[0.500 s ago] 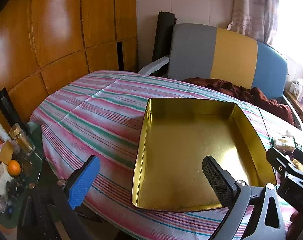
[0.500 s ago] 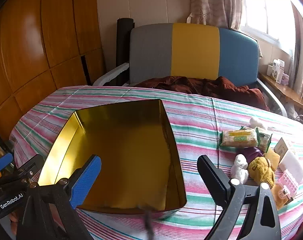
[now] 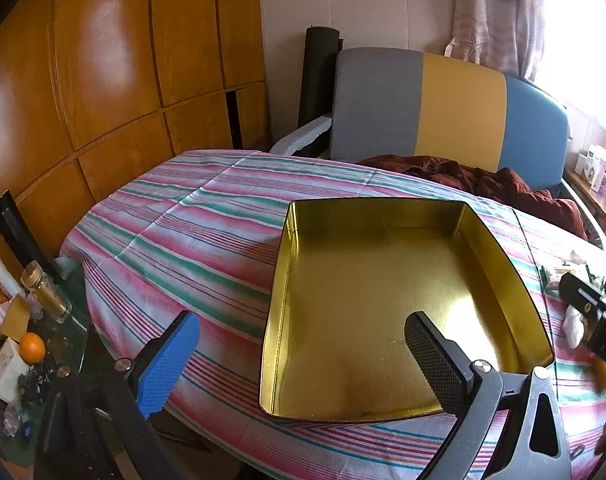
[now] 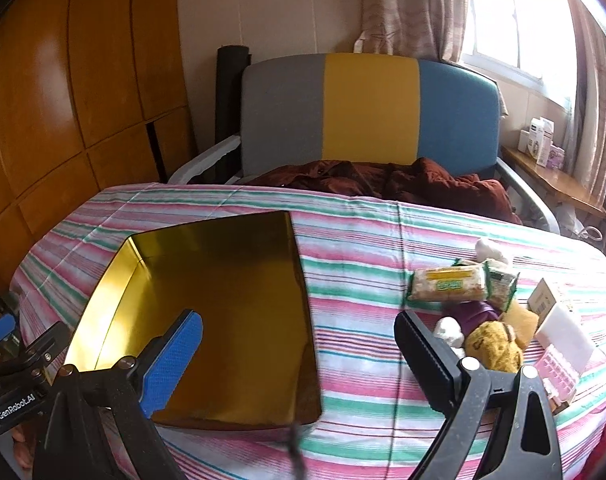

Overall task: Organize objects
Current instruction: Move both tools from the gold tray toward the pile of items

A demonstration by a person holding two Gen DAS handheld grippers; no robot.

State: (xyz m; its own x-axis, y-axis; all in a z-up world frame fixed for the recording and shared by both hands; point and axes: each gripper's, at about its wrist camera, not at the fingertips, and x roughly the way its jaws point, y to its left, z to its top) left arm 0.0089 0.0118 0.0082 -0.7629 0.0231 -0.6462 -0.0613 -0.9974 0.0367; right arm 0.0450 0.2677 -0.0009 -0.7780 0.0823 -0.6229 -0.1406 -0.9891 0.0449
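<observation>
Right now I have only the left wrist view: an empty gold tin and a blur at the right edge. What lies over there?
Observer: A pile of small things on the cloth, right of the tin. A snack packet lies at the pile's tin side.
Operator: Anything soft in it?
Observer: Yes, a yellow plush toy, nearer the camera than the packet.
Operator: Do the right tongs hold anything?
Observer: No. The right tongs stand wide open above the tin's right edge, with nothing between them.
</observation>
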